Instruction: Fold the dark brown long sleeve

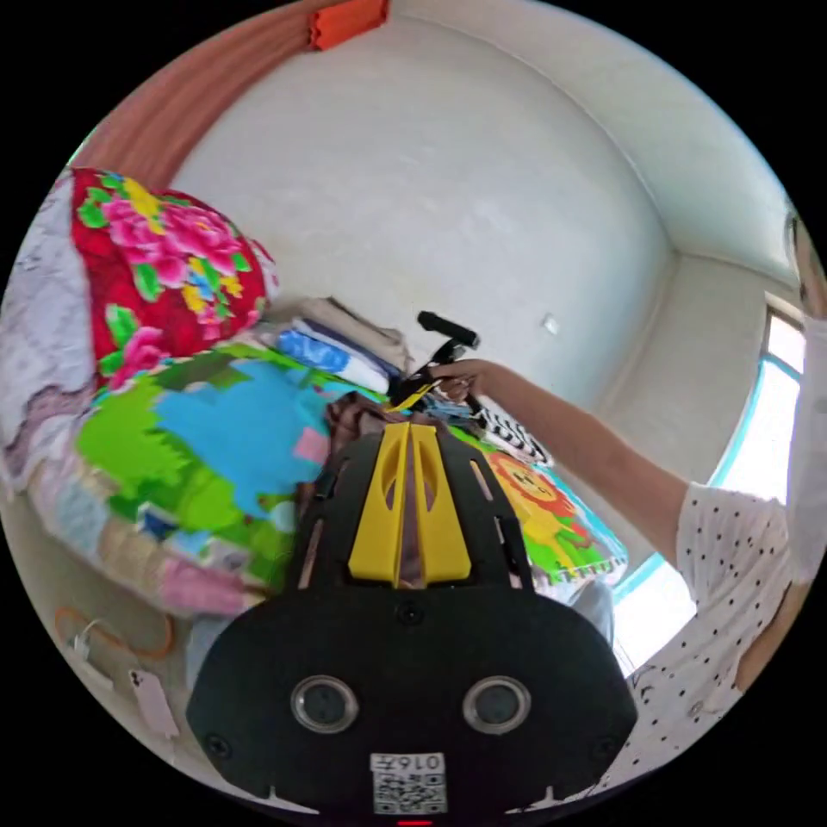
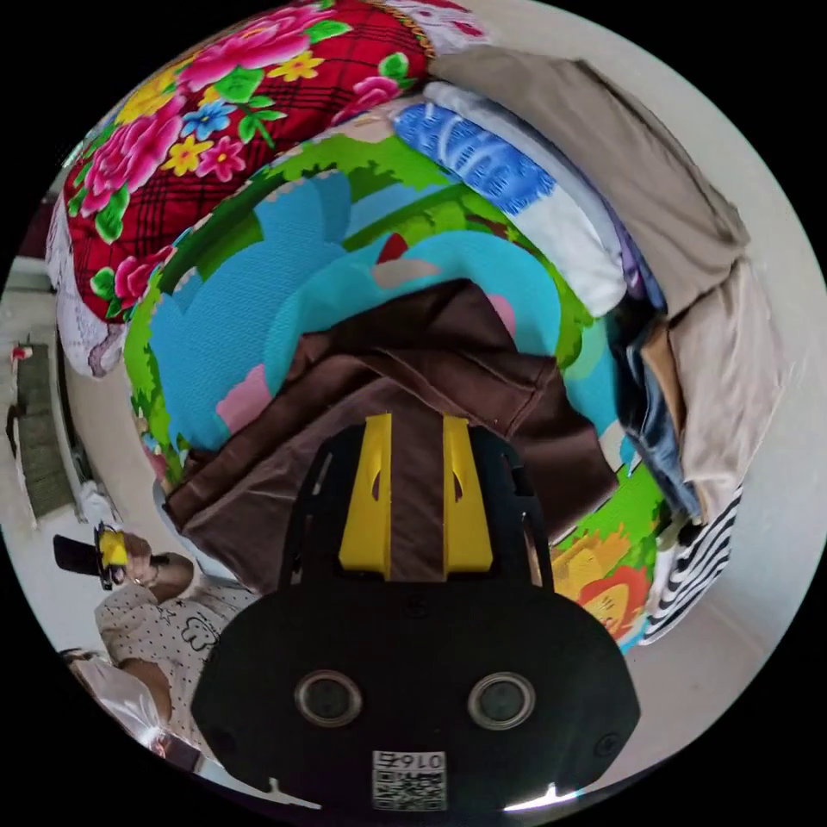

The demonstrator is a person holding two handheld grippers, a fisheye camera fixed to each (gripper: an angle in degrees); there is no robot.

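Nearest in the right gripper view, the right gripper (image 2: 416, 426) hangs just above the dark brown long sleeve (image 2: 413, 379), its yellow jaws parted by a narrow gap with brown cloth visible between and below them; they grip nothing. The garment lies partly folded on the colourful play mat (image 2: 258, 284), its layers stacked unevenly and one corner reaching toward the mat's near edge. It looks soft, light and limp, a knit that will sag and slide on itself, so in all likelihood a pinch at a layered edge or a hem corner will serve better than a grab at the flat middle.

In the left gripper view, the left gripper (image 1: 410, 426) has its jaws almost together, with only a thin slit between them; a sliver of brownish cloth shows in that slit, but whether the jaws press on it cannot be told. Beyond its tips a rumpled end of the garment rests on the mat.

Farther off, a stack of folded clothes (image 2: 603, 172) sits along the mat's far edge by the wall, a striped garment (image 2: 698, 560) beside it, and a red floral quilt (image 2: 215, 112) at the mat's end.
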